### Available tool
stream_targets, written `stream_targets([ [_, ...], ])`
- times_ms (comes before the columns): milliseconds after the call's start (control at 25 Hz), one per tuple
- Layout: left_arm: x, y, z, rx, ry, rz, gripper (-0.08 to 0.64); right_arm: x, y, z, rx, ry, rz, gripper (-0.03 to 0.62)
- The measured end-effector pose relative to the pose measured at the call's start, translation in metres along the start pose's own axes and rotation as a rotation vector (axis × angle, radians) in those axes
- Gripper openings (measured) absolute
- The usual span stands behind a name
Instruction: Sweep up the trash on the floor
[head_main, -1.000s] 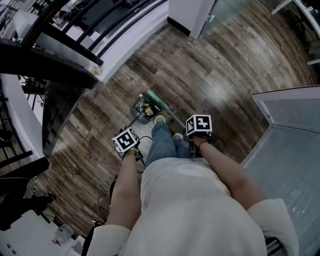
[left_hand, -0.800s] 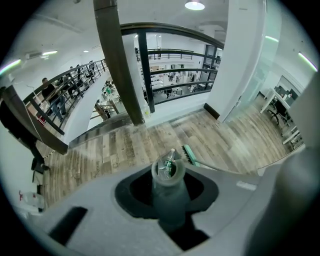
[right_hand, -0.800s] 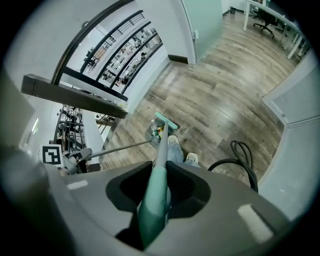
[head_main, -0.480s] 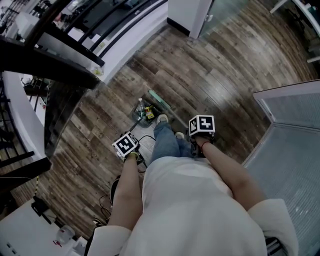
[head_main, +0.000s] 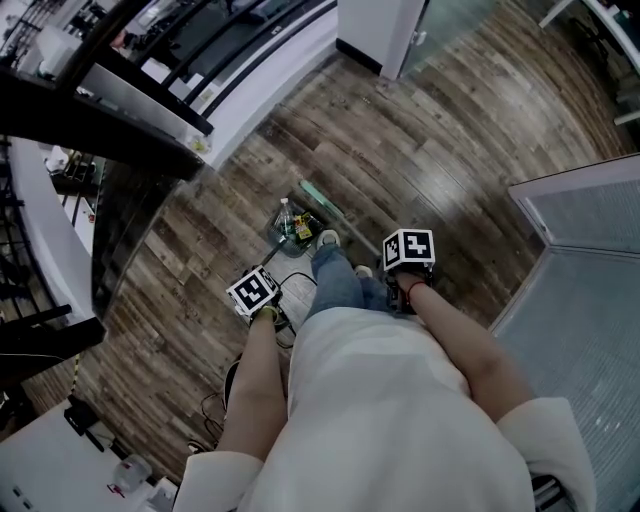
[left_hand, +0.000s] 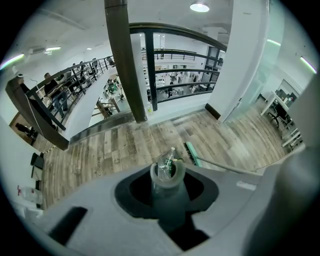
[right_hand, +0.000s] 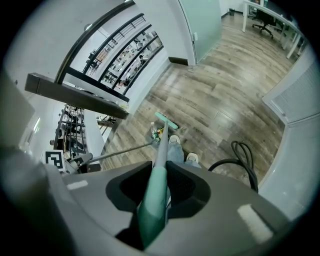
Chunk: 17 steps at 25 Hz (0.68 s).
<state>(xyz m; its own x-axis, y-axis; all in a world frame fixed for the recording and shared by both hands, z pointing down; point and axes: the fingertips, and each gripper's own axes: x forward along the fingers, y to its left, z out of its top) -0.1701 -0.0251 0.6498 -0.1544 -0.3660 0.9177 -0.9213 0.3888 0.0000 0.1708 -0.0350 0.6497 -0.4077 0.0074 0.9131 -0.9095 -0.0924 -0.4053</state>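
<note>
Our left gripper (left_hand: 168, 186) is clamped on the grey dustpan handle (left_hand: 168, 201), and our right gripper (right_hand: 161, 181) on the green broom handle (right_hand: 152, 210). The trash (head_main: 297, 228) (a clear bottle among it) lies in the dustpan (head_main: 272, 235) on the wood floor (head_main: 430, 150), with the broom head (head_main: 322, 201) just beside it.

Even indoor light, fisheye-warped edges, slight blur

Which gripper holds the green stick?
The right gripper, shut on the green broom handle; the left gripper grips a grey dustpan handle instead.
</note>
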Motion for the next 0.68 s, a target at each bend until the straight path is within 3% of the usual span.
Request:
stream_targets([
  [680,-0.001,0.007,-0.001,0.001,-0.013,-0.003,0.091,-0.004,-0.01,-0.005,-0.012,-0.001,0.005,0.097],
])
